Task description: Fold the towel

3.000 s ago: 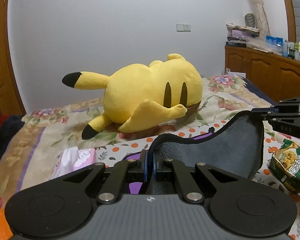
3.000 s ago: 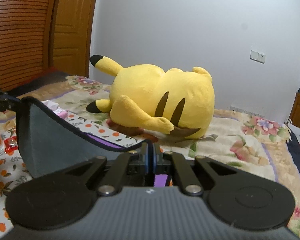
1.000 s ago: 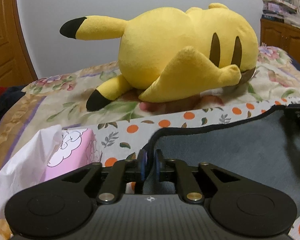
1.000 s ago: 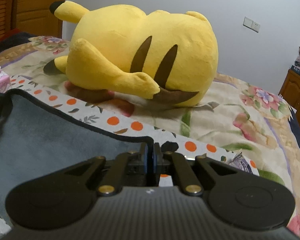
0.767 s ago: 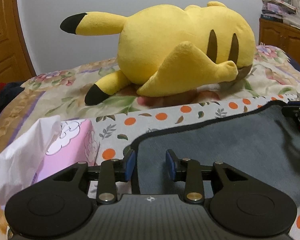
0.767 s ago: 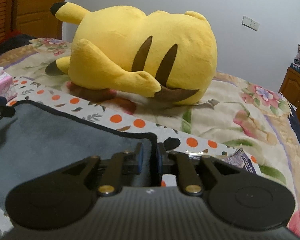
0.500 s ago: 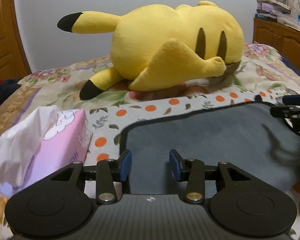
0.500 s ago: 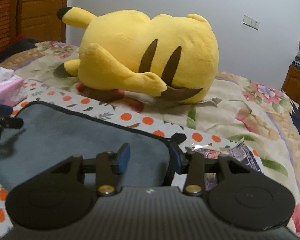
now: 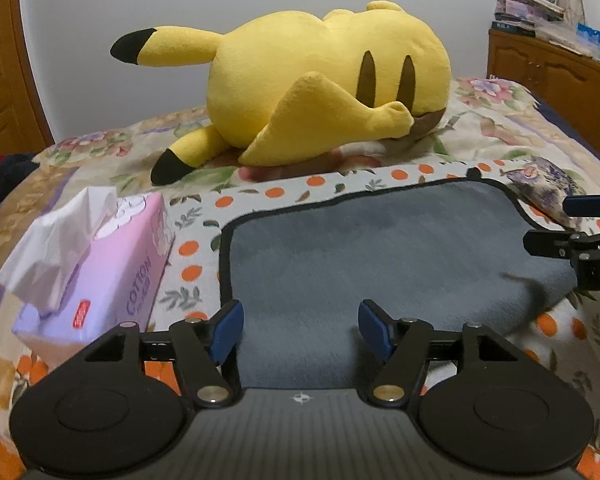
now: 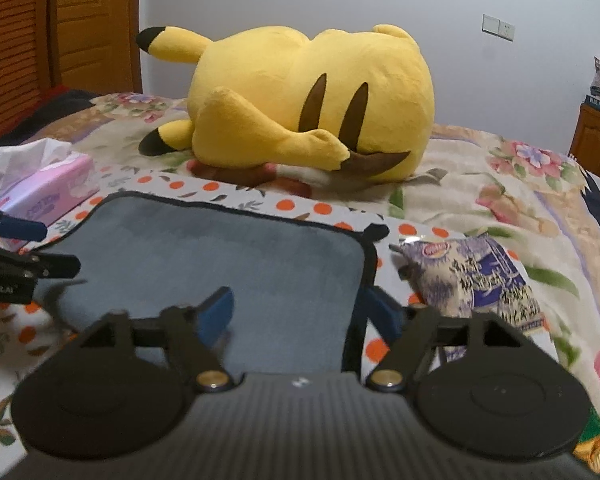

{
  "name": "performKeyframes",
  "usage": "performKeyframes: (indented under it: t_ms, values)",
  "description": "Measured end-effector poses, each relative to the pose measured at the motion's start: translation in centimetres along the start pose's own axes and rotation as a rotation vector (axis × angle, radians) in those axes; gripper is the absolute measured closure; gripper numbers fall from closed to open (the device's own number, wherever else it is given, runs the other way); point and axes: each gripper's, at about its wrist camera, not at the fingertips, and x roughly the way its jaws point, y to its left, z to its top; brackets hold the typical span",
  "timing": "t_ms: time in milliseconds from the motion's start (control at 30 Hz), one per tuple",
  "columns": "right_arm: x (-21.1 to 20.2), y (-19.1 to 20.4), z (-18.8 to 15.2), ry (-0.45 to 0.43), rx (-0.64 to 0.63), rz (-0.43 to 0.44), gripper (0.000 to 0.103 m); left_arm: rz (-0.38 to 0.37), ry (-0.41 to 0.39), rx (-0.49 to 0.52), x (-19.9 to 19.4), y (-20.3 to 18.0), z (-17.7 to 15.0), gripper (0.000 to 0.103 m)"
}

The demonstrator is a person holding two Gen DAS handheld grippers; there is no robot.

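floral bedspread [image 9: 500, 128] filling both views, yellow plush [image 9: 320, 88] lying across the upper middle. grey towel [image 9: 380, 240] spread flat at centre frame. pink tissue box [image 9: 112, 264] large at left in the left view only; purple snack packet [image 10: 484, 272] clear in the right view only. left gripper [image 9: 300, 326] and right gripper [image 10: 300, 312] spread wide over the towel's near edge, holding nothing.

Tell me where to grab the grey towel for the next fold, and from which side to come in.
Take the grey towel by its two far black-trimmed corners, near the yellow plush. It lies flat, so slide each lower finger under the hem from the outer side edges: left gripper from the tissue box side, right gripper from the snack packet side. Both stand open.
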Motion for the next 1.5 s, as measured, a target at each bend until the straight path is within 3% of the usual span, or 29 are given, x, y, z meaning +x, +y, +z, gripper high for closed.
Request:
performKeyframes:
  t_ms: [167,267,333,867,1500]
  values:
    - [-1.4,0.0,-0.6,0.006,0.030,-0.005,0.010,0.006,-0.008,0.001,-1.6,-0.5,-0.6,0.022]
    - [-2.3,-0.1,-0.7,0.005,0.043,-0.013,0.008,0.004,-0.007,0.000,-2.5,-0.8,-0.8,0.018]
    - [-2.9,0.0,-0.9,0.000,0.044,-0.026,0.000,0.004,-0.007,0.004,-3.2,-1.1,-0.8,0.018]
    - [-7.4,0.6,-1.3,-0.003,0.065,-0.038,0.000,-0.038,-0.017,0.002,-8.2,-3.0,-1.4,0.005]
    - [-14.8,1.3,-1.2,-0.025,0.062,-0.071,0.000,-0.021,-0.038,0.013,-15.3,-4.3,-2.9,0.002]
